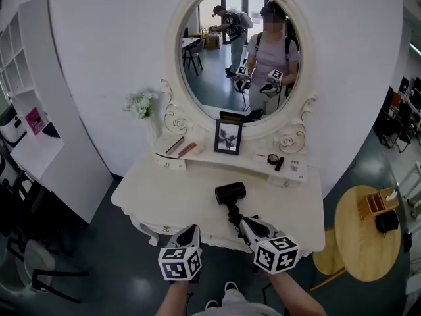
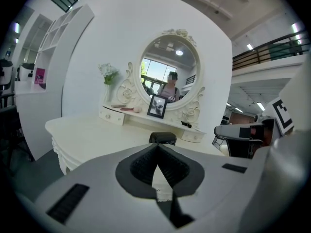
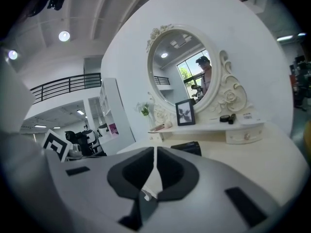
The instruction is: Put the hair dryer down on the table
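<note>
Already, the hair dryer (image 1: 230, 193) lay on the table (image 1: 164, 184), handle toward the nearer right gripper (image 1: 245, 223); that and the left gripper (image 1: 195, 228) were closed, empty.

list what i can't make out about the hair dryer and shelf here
Hair dryer handle end: head view, right gripper covers it.
Hair dryer barrel: left gripper view, left gripper hides all but its top.
Small dark items on shelf: head view, too small to identify.

White dressing table (image 1: 168, 189); black hair dryer (image 1: 230, 193) lies on top, right of centre.
</note>
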Available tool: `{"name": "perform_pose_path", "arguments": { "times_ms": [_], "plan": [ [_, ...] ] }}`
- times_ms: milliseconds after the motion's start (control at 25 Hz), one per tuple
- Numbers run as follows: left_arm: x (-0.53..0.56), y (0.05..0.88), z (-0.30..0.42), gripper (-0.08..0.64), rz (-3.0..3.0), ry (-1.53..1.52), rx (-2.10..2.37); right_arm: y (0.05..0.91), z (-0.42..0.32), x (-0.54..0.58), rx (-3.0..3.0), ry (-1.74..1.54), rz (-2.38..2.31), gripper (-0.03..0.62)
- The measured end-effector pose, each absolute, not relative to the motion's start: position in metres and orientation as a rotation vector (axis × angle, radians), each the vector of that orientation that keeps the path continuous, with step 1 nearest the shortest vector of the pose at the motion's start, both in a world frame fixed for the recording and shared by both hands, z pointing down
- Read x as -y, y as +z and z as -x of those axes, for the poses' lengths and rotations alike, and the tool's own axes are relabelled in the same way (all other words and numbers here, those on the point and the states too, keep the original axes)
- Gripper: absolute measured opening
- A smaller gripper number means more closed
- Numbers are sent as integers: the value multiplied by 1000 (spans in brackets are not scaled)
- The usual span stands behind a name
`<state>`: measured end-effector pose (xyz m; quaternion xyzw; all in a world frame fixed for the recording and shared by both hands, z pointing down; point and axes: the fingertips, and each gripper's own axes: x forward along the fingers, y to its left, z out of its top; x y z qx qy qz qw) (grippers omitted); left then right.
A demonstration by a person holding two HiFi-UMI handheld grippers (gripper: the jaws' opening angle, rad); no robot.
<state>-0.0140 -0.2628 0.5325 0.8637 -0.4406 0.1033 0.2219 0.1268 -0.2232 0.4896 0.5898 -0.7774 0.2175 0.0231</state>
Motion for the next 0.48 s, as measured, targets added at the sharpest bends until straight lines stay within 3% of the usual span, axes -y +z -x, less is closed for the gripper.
{"name": "perform_pose_path", "arguments": {
  "times_ms": [480],
  "plan": [
    [260, 533, 15, 0, -2401, 298, 1195, 492, -125, 211, 2401, 664, -1842, 3]
  ]
}}
